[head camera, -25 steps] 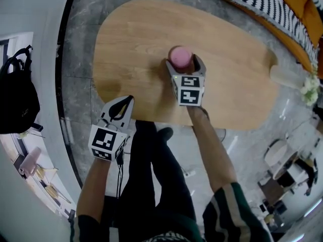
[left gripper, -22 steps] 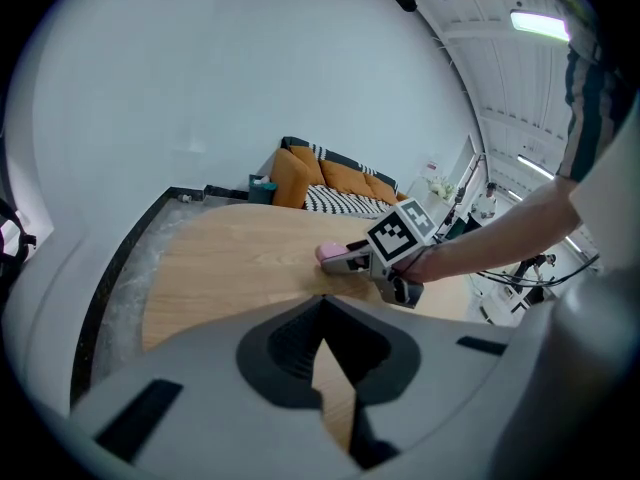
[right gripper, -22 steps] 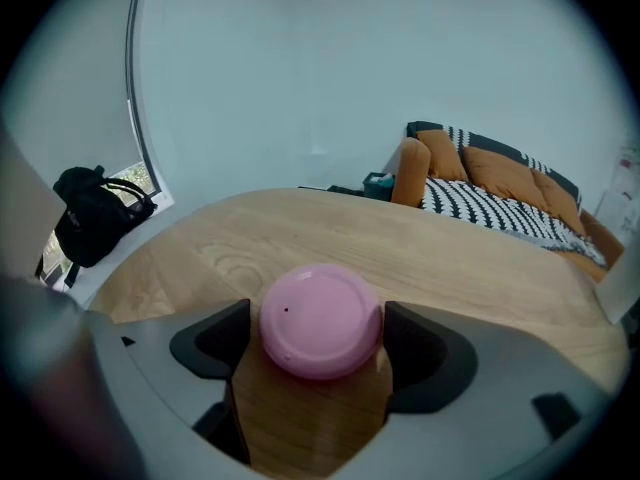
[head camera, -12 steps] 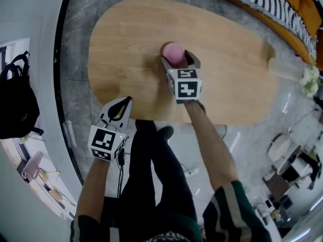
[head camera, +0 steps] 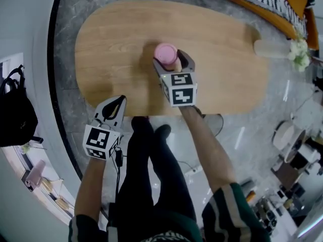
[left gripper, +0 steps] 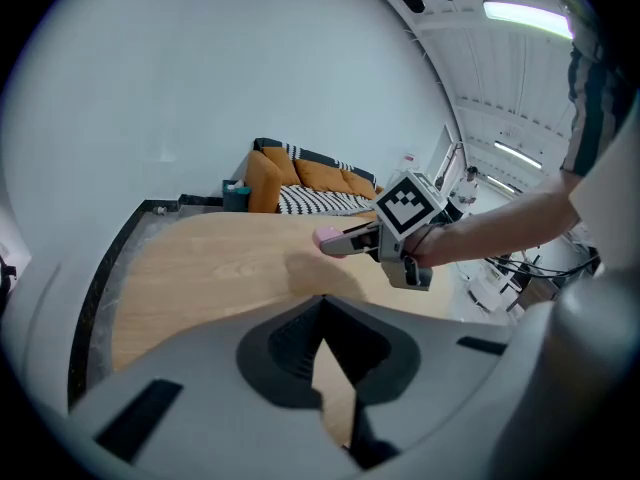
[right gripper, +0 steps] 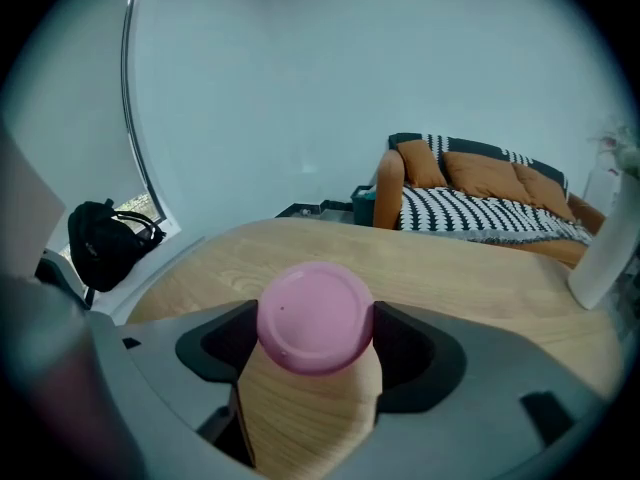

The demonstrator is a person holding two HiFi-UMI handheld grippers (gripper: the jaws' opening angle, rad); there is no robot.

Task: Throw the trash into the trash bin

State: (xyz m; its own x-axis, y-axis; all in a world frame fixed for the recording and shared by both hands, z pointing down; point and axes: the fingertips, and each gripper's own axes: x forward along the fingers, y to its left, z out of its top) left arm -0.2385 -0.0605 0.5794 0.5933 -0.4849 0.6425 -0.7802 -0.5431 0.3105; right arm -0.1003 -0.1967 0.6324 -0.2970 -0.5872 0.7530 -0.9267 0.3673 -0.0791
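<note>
Grey marble floor surrounds an oval wooden table (head camera: 116,44), with an orange sofa (head camera: 290,6) at two o'clock and a black bag (head camera: 15,115) at nine. We hold the right tongs (head camera: 169,60) near the table's middle, jaws set wide and pressing both sides of a pink container (head camera: 165,52), which hangs clear above the wood. Our left tongs (head camera: 122,100) sit at seven o'clock over the table's near edge, jaws together with nothing between them. At three o'clock, a white vase (head camera: 267,48) occupies the table's end.
</note>
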